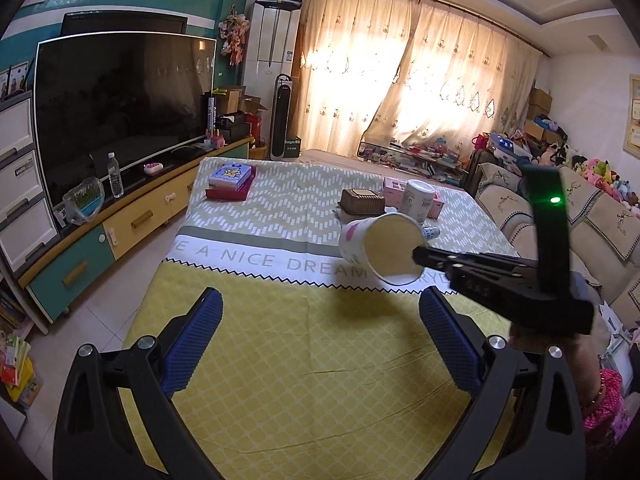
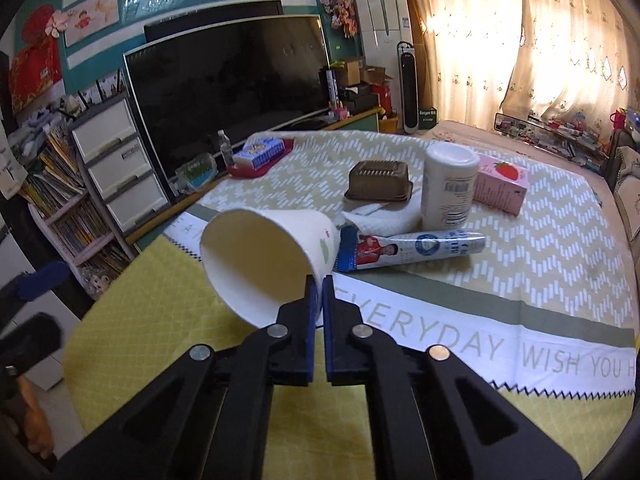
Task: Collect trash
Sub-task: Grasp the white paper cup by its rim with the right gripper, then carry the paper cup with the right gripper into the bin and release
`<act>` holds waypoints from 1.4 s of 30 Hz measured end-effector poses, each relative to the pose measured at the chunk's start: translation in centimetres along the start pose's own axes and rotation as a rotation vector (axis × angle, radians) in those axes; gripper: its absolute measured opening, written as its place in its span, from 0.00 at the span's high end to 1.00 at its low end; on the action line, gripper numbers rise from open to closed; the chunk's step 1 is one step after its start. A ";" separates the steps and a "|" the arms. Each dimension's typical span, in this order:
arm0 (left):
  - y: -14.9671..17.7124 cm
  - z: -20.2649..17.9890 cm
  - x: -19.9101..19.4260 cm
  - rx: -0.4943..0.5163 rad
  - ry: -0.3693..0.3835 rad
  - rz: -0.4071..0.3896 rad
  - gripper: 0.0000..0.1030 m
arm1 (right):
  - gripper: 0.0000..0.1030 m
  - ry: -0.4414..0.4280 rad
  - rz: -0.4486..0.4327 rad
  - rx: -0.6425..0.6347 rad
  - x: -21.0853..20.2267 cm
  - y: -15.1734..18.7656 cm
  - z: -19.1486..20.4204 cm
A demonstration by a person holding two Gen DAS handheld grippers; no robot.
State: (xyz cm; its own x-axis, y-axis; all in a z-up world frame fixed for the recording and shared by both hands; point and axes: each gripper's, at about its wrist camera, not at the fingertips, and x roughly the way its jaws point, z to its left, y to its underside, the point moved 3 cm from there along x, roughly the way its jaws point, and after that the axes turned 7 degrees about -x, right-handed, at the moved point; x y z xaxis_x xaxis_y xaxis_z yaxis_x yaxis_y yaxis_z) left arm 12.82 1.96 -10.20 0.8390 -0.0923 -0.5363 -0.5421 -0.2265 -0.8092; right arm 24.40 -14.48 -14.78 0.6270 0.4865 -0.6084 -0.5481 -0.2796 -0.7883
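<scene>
1. So: white paper cup with pink and green print is tipped on its side, mouth toward the right wrist camera, low over or resting on the yellow patterned cloth on the table; can't tell which. Inside looks empty.
2. Right tool is clenched on the cup's rim, one pad inside the wall, one outside.
3. Left tool is released, jaws wide, nothing between them, hanging over the yellow cloth just beside the cup.
4. Risk: thin-wall pinch at a single rim point. Cup could crumple or pivot out if swung fast.
5. Risk: squeezed tube with blue print lies just beside the cup; dragging instead of lifting could knock it.
6. Other containers: white cylindrical canister upright, lid on; brown lidded plastic box closed; pink strawberry carton lying flat. Contents not visible.
7. No bin or trash bag in either view.
</scene>
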 end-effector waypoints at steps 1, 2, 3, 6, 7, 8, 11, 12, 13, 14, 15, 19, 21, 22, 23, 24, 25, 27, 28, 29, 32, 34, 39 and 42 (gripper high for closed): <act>0.1 -0.1 0.2 0.000 0.002 0.003 0.06 | 0.97 -0.006 -0.013 0.009 -0.8 0.1 -0.2; 0.2 -0.2 0.2 0.002 0.003 0.005 0.06 | 0.97 -0.009 -0.022 0.016 -1.3 0.2 -0.3; 0.3 -0.5 0.3 0.007 0.004 0.008 0.06 | 0.97 -0.011 -0.032 0.024 -1.9 0.2 -0.4; 0.4 -1.0 0.5 0.018 0.008 0.012 0.06 | 0.97 -0.004 -0.067 0.052 -4.0 0.6 -1.3; 0.4 -1.3 0.6 0.023 0.012 0.014 0.06 | 0.97 0.001 -0.076 0.063 -4.6 0.8 -1.8; 0.4 -1.5 0.7 0.029 0.015 0.015 0.06 | 0.97 0.012 -0.091 0.081 -5.5 1.1 -2.5; 0.6 -2.5 1.0 0.048 0.023 0.022 0.06 | 0.97 0.066 -0.119 0.123 -7.8 2.0 -5.0; 0.7 -2.9 1.2 0.056 0.027 0.027 0.06 | 0.97 0.098 -0.128 0.138 -8.7 2.5 -6.1; 0.7 -3.2 1.4 0.062 0.030 0.030 0.06 | 0.97 0.137 -0.139 0.161 -9.8 3.0 -7.5; 0.8 -3.4 1.5 0.066 0.032 0.033 0.06 | 0.97 0.166 -0.146 0.181 -10.6 3.4 -8.7; 0.9 -3.9 1.8 0.070 0.037 0.038 0.06 | 0.97 0.201 -0.153 0.201 -11.5 4.0 -10.0; 1.0 -5.2 2.3 0.086 0.052 0.050 0.06 | 0.97 0.340 -0.167 0.301 -14.8 6.5 -16.0; 1.1 -5.9 2.6 0.096 0.056 0.054 0.06 | 0.97 0.413 -0.168 0.352 -16.3 7.9 -18.9; 1.2 -6.3 2.9 0.104 0.059 0.058 0.06 | 0.97 0.442 -0.166 0.373 -16.8 8.6 -20.2; 1.3 -6.6 3.0 0.110 0.062 0.061 0.06 | 0.97 0.476 -0.161 0.400 -17.3 9.5 -21.6; 1.3 -7.0 3.2 0.118 0.065 0.065 0.06 | 0.97 0.502 -0.157 0.420 -17.7 10.2 -22.7; 1.4 -7.3 3.3 0.123 0.067 0.067 0.06 | 0.97 0.533 -0.148 0.444 -18.1 11.0 -23.9; 1.5 -7.8 3.5 0.136 0.070 0.072 0.06 | 0.97 0.567 -0.136 0.475 -18.4 12.2 -25.6; 1.5 -8.2 3.7 0.143 0.072 0.075 0.06 | 0.97 0.579 -0.130 0.487 -18.5 12.7 -26.2; 1.5 -8.4 3.8 0.146 0.074 0.078 0.06 | 0.97 0.596 -0.121 0.498 -18.5 13.3 -27.1; 1.6 -8.8 4.2 0.149 0.084 0.087 0.06 | 0.97 0.635 -0.098 0.530 -18.3 14.8 -29.0; 1.6 -9.1 4.5 0.153 0.086 0.093 0.06 | 0.97 0.664 -0.084 0.544 -18.2 15.5 -30.0; 1.7 -9.4 5.3 0.162 0.090 0.102 0.06 | 0.94 0.708 -0.063 0.572 -18.2 16.8 -31.4; 1.6 -9.6 5.9 0.161 0.101 0.112 0.06 | 0.69 0.726 -0.081 0.576 -18.3 16.7 -31.1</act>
State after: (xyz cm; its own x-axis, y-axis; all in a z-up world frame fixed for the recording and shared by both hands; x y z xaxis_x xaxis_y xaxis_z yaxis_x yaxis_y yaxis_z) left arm 17.33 -8.25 -12.34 0.7688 -0.2072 -0.6049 -0.6262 -0.0526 -0.7779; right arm 20.99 -53.81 -19.61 0.7612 -0.2054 -0.6152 -0.5561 0.2814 -0.7820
